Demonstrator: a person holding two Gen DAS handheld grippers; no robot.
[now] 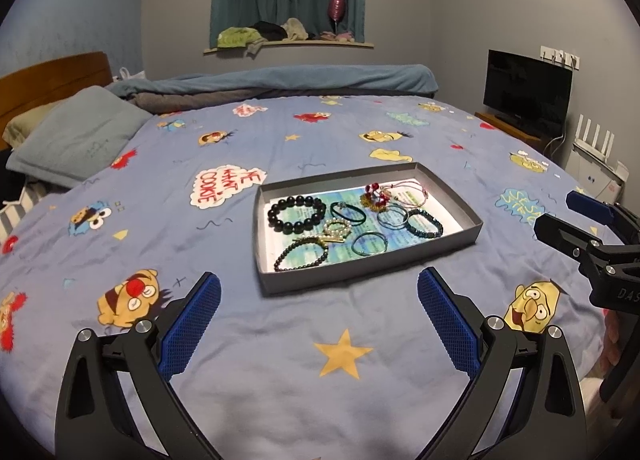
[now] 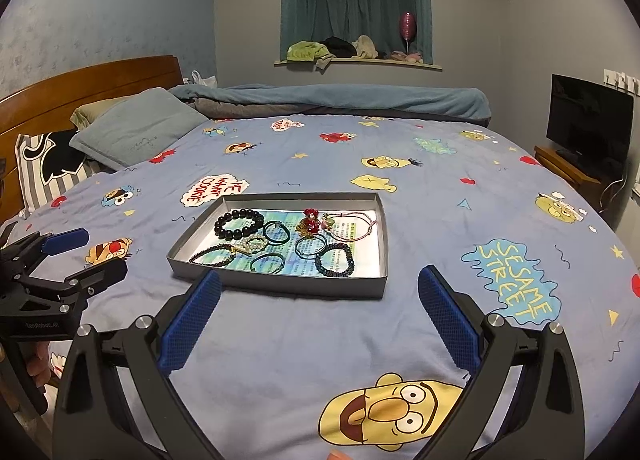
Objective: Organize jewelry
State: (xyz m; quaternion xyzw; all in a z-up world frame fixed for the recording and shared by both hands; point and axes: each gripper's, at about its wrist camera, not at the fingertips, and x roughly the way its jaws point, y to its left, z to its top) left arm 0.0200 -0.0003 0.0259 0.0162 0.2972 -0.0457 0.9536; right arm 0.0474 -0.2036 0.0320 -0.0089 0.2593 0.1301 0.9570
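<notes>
A shallow grey tray (image 1: 456,238) (image 2: 280,287) lies on the bed and holds several pieces of jewelry. In it are a large black bead bracelet (image 1: 297,212) (image 2: 239,223), a thin dark bead bracelet (image 1: 301,254) (image 2: 212,254), a pearl and gold piece (image 1: 335,232) (image 2: 250,245), a dark teal bead bracelet (image 1: 425,222) (image 2: 334,259), thin hoops (image 1: 370,243) (image 2: 267,262) and a red beaded piece with pink cord (image 1: 378,191) (image 2: 314,219). My left gripper (image 1: 319,292) is open and empty, short of the tray's near edge. My right gripper (image 2: 319,292) is open and empty, near the tray's front edge.
The bed has a blue cartoon-print sheet (image 1: 224,340) (image 2: 440,219). Pillows (image 1: 76,135) (image 2: 132,127) and a wooden headboard (image 2: 80,87) are at the left. A rolled blue blanket (image 1: 280,79) lies at the far side. A TV (image 1: 526,89) (image 2: 588,119) stands at the right.
</notes>
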